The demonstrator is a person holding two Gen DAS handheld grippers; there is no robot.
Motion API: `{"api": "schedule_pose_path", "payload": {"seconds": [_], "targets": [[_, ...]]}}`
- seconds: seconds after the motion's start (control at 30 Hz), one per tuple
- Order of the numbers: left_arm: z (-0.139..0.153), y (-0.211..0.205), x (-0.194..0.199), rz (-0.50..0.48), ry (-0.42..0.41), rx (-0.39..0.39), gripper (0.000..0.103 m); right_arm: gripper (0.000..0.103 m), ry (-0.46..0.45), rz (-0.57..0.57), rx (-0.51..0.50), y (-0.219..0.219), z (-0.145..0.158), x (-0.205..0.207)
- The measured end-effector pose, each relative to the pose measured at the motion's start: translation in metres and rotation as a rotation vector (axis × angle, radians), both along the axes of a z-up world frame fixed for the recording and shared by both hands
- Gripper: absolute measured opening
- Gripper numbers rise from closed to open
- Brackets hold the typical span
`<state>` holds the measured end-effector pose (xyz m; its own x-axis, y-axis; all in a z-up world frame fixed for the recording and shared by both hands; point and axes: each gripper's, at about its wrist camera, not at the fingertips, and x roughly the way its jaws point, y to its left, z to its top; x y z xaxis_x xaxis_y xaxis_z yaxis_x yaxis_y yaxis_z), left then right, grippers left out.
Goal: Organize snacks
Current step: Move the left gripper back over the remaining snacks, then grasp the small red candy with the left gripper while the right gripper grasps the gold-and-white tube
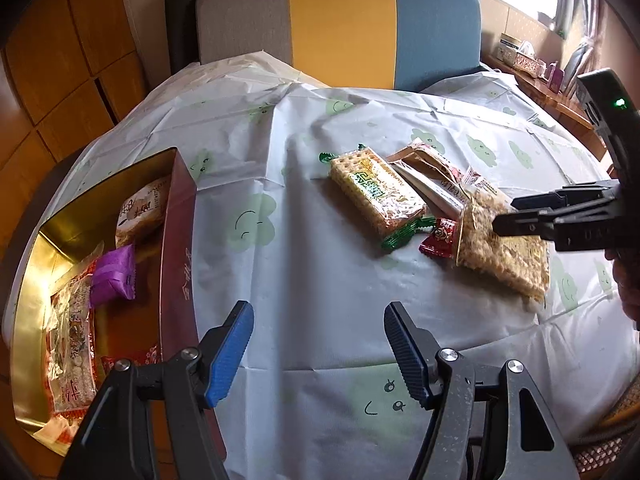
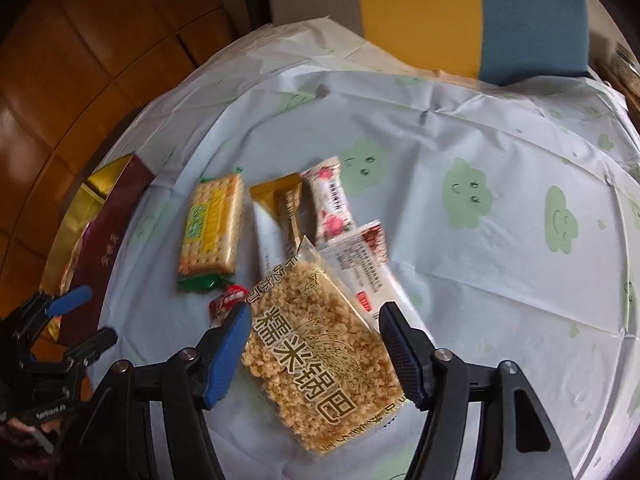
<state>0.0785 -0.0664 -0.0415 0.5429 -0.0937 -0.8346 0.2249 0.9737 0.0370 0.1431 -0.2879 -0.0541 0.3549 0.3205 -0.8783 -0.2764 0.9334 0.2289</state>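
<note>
Box (image 1: 176, 248) interior only in left view; both grippers' jaws apart, right (image 2: 314, 354) straddling rice-cracker pack (image 2: 316, 360).

Your left gripper (image 1: 318, 350) is pointing steeply downward, its blue-padded fingers (image 1: 230, 354) standing well apart with nothing between them. Your right gripper (image 2: 312, 354) is also angling down, and its jaws are standing apart on either side of a rice cracker packet (image 2: 316, 364), the pads not visibly pressing on it. From the left wrist view, your right gripper is reaching in from the right edge, with part of your hand (image 1: 628, 280) showing just behind it.
</note>
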Motion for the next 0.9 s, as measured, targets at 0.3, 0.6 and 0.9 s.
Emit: {"api": "schedule_pose_path", "payload": {"seconds": [0.3,0.6,0.9], "targets": [[-0.004,-0.018,0.003,-0.064,0.003,0.006,0.065,0.039,0.094,0.157,-0.148,-0.001,-0.006,-0.038],[-0.012,-0.056,0.027,-0.189,0.022,-0.038,0.042,0.041,0.058,-0.003,-0.162,-0.038,0.006,-0.038],[-0.023,-0.097,0.055,-0.277,0.038,-0.032,0.042,0.041,0.002,-0.121,-0.109,-0.059,0.025,-0.022]]}}
